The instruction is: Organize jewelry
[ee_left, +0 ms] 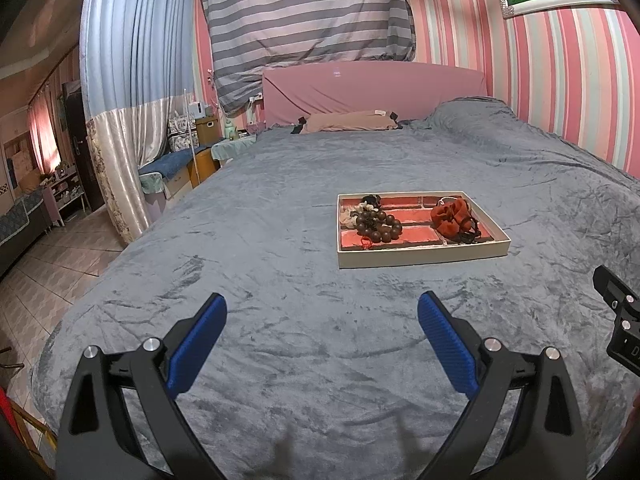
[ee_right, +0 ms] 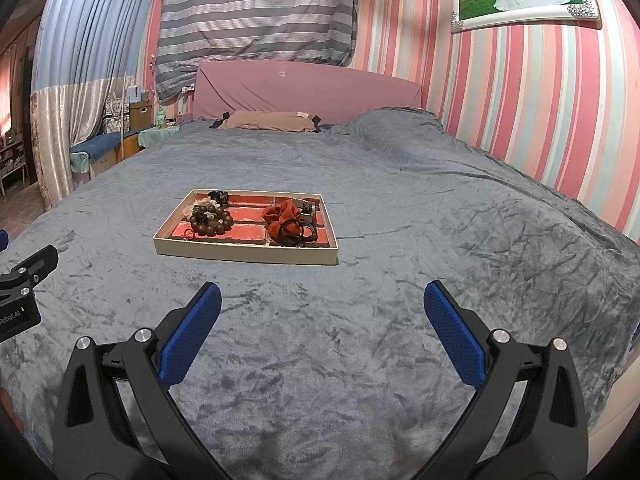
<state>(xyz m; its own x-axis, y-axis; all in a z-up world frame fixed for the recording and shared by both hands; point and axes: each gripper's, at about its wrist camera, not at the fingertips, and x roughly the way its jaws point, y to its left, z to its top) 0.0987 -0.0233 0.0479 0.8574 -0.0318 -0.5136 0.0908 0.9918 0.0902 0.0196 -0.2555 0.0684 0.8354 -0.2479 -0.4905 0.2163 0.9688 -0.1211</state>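
Cream-walled tray [ee_right: 248,258] of jewelry lies on the bed, ahead-left of the right tool [ee_right: 322,312] and ahead-right of the left tool [ee_left: 322,320]; both tools gape, empty, about equally near.

The bed [ee_left: 280,240] is covered in grey plush cloth, soft-napped and creased, with a faint sheen. The tray [ee_left: 424,256] has matt cream walls that look like card. In it lie a bracelet [ee_left: 378,226] of dark, glossy beads that look like wood and a rust-red cloth scrunchie [ee_left: 450,214]. The left gripper [ee_left: 322,336] has matt black plastic arms, blue textured pads [ee_left: 446,344] and bright metal pins. The right gripper [ee_right: 322,328] looks the same.
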